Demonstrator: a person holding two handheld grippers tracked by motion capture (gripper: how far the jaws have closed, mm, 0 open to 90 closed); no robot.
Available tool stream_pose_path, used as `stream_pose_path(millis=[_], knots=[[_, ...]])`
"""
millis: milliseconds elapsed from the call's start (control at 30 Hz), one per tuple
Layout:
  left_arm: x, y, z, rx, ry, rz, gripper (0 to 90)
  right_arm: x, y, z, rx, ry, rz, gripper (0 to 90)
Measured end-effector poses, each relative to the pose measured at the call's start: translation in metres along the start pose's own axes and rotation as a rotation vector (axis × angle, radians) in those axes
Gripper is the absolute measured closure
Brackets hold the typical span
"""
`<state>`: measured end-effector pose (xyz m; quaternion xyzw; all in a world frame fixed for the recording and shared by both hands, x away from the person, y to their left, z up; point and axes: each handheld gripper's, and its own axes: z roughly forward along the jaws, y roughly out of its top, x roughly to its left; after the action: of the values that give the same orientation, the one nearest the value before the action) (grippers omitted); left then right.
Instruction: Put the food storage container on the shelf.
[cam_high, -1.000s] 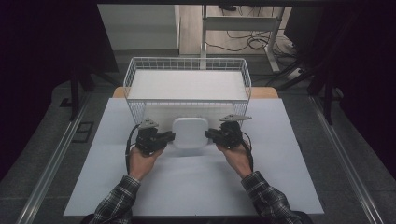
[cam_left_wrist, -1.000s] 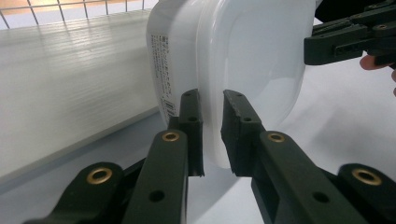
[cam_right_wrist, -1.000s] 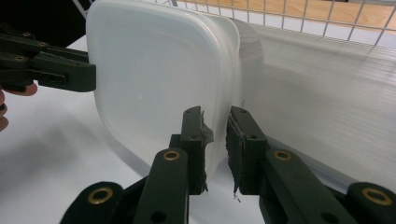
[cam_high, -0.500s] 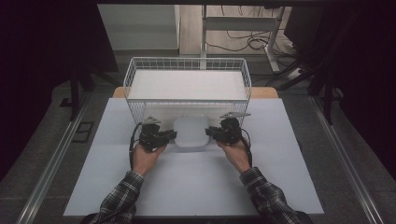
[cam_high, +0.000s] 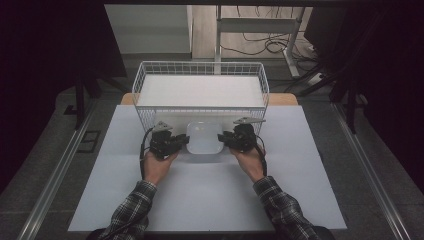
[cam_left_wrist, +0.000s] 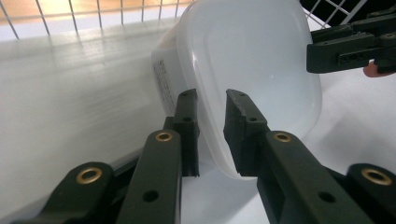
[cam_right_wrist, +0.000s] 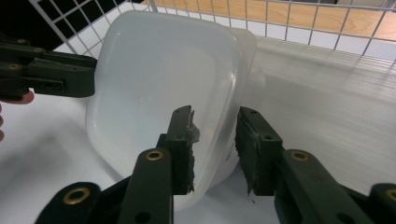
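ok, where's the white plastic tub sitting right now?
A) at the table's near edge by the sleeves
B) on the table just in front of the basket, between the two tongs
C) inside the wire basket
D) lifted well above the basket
B: in the high view the tub sits on the table in front of the wire basket, with the left tongs and right tongs at its sides.

A white wire basket (cam_high: 200, 75) stood at the upper middle of the frame, at the far edge of the tabletop (cam_high: 210, 200), which was covered in pale sheeting. A flat white panel (cam_high: 200, 91) lay inside the basket. Beyond it, at top centre, cables (cam_high: 260, 45) trailed over the floor (cam_high: 165, 59) beside a metal stand (cam_high: 260, 25).
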<state>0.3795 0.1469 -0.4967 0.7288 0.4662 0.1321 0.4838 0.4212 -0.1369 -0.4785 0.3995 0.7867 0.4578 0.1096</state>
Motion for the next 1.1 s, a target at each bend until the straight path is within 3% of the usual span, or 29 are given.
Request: stream_pose_path(millis=[67, 100, 233, 367, 467, 667, 767, 900, 967, 1000, 1100], knots=[[0.001, 0.001, 0.002, -0.009, 0.001, 0.003, 73.3, 0.0, 0.0, 0.0, -0.007, -0.004, 0.001, 64.9], [0.001, 0.002, 0.002, -0.016, 0.009, -0.001, 72.2, 0.002, 0.003, 0.001, -0.024, -0.04, -0.034, 65.6], [0.001, 0.006, 0.006, -0.046, 0.047, 0.005, 69.9, 0.005, 0.007, 0.004, -0.038, -0.087, -0.063, 65.6], [0.001, 0.01, 0.01, -0.066, 0.089, 0.013, 67.6, 0.004, 0.009, 0.007, -0.047, -0.097, -0.054, 66.7], [0.0, 0.013, 0.007, -0.077, 0.089, 0.039, 63.0, 0.003, 0.011, 0.006, -0.059, -0.093, -0.054, 68.9], [-0.009, 0.011, -0.008, -0.084, 0.049, 0.053, 52.4, 0.009, 0.011, -0.006, -0.062, -0.051, -0.105, 74.9], [-0.012, 0.002, -0.016, -0.078, -0.012, 0.06, 39.8, 0.014, 0.007, -0.013, -0.048, 0.0, -0.137, 83.0], [-0.016, -0.011, -0.025, -0.072, -0.072, 0.054, 32.3, 0.019, 0.003, -0.017, -0.042, 0.033, -0.154, 88.3], [-0.02, -0.018, -0.029, -0.063, -0.082, 0.058, 27.1, 0.023, 0.001, -0.019, -0.029, 0.055, -0.172, 88.5], [-0.022, -0.024, -0.032, -0.055, -0.086, 0.066, 23.1, 0.029, -0.001, -0.02, -0.017, 0.061, -0.211, 88.6], [-0.027, -0.031, -0.038, -0.041, -0.078, 0.079, 20.0, 0.035, -0.003, -0.021, -0.009, 0.08, -0.233, 88.6]])
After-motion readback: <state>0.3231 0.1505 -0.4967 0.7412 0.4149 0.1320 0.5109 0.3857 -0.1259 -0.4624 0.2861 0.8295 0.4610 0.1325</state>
